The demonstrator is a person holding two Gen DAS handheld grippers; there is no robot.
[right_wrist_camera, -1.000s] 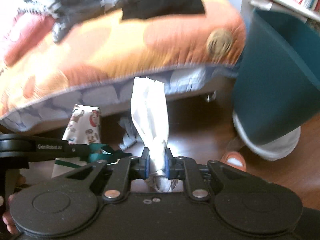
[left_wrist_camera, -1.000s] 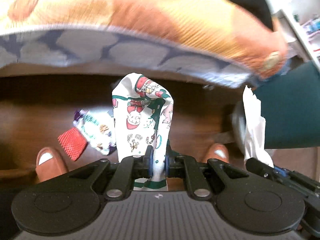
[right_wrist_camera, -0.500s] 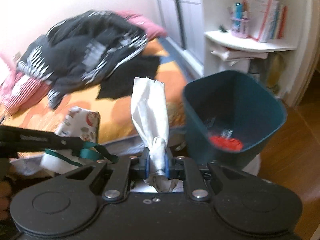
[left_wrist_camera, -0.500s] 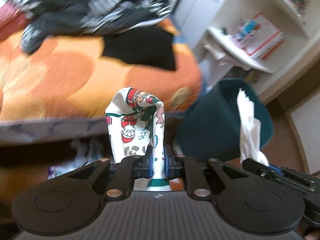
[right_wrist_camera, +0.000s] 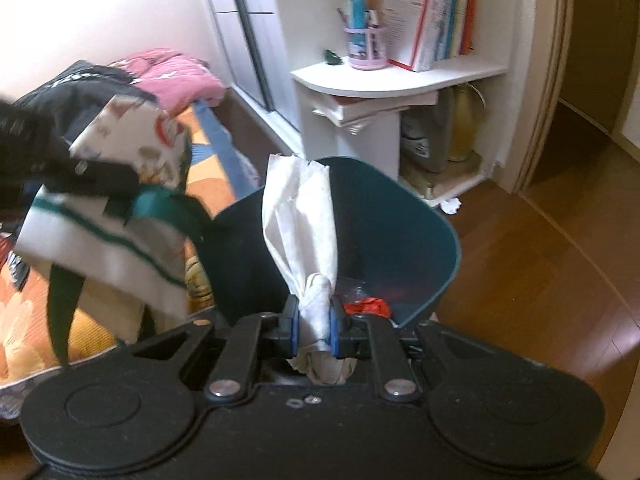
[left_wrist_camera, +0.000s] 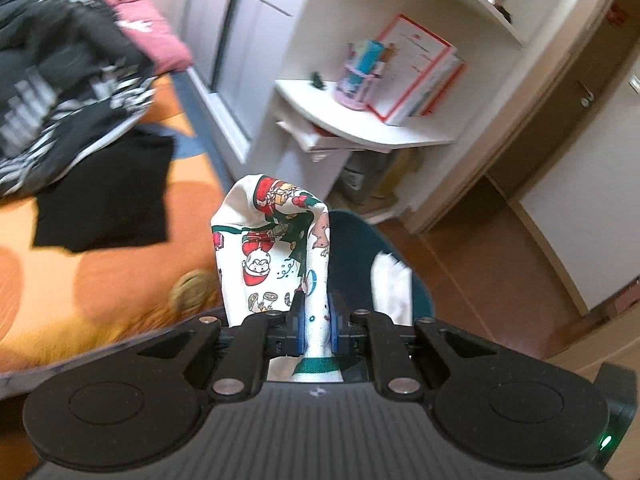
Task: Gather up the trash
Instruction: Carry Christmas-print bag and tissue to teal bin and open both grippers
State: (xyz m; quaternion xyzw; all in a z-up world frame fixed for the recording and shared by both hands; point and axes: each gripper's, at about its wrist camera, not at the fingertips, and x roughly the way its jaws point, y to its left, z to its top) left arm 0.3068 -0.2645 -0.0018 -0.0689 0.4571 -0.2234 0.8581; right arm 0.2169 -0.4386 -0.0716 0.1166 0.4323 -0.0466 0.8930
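Note:
My left gripper [left_wrist_camera: 315, 326] is shut on a white paper bag with a Christmas print [left_wrist_camera: 276, 252], held upright in the air. That bag also shows at the left of the right wrist view [right_wrist_camera: 120, 184]. My right gripper [right_wrist_camera: 314, 326] is shut on a crumpled white tissue [right_wrist_camera: 300, 220], held just in front of the dark teal trash bin [right_wrist_camera: 408, 216]. The bin holds a red wrapper [right_wrist_camera: 368, 306] and clear plastic. In the left wrist view the bin [left_wrist_camera: 352, 248] sits behind the bag, with the tissue [left_wrist_camera: 394, 288] over it.
An orange bed [left_wrist_camera: 100, 248] with dark clothes [left_wrist_camera: 60, 92] lies to the left. A white corner shelf [right_wrist_camera: 400, 76] with books [right_wrist_camera: 432, 16] and a pink pen cup [right_wrist_camera: 366, 50] stands behind the bin. Wood floor [right_wrist_camera: 540, 248] runs to the right, with a paper scrap [right_wrist_camera: 451, 206].
Both grippers have risen from near the floor and tilted up, each still holding its item. The bin's inside has come into view and the right gripper is closer to it.

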